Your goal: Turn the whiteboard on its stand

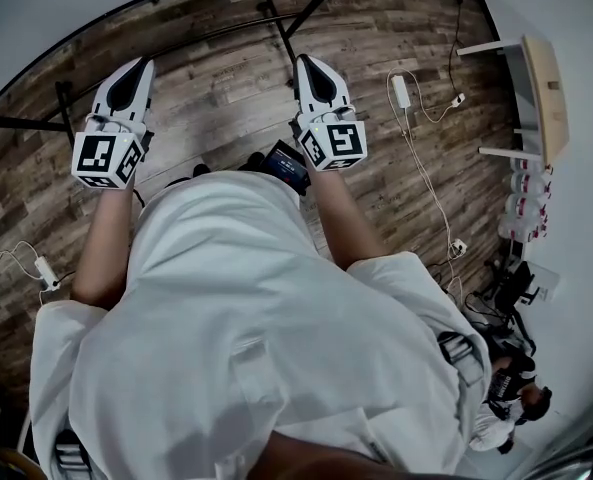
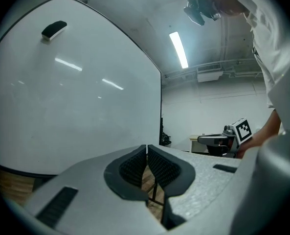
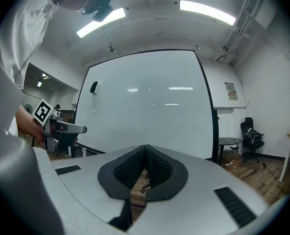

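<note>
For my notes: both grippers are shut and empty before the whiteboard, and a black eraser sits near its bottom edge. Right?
No: the eraser sits high on the whiteboard, near its upper left corner, as the right gripper view shows. The rest is right.

— How is the floor laid?
— Dark wood planks (image 1: 226, 78) are seen throughout. A white power adapter (image 1: 401, 90) and thin white cables (image 1: 423, 173) are strewn over them at the right.
— And the walls?
— They are painted white (image 3: 262, 97), and a small notice (image 3: 229, 89) is fixed to one.
— What furniture is shown?
— A white-framed table with a pale wooden top (image 1: 546, 88) is set against the wall. Elsewhere a small round dark table (image 3: 231, 142) is placed beside a black chair (image 3: 249, 136).
— How is the room lit?
— Long strip lights (image 3: 208, 11) are mounted on the ceiling and are switched on.
</note>
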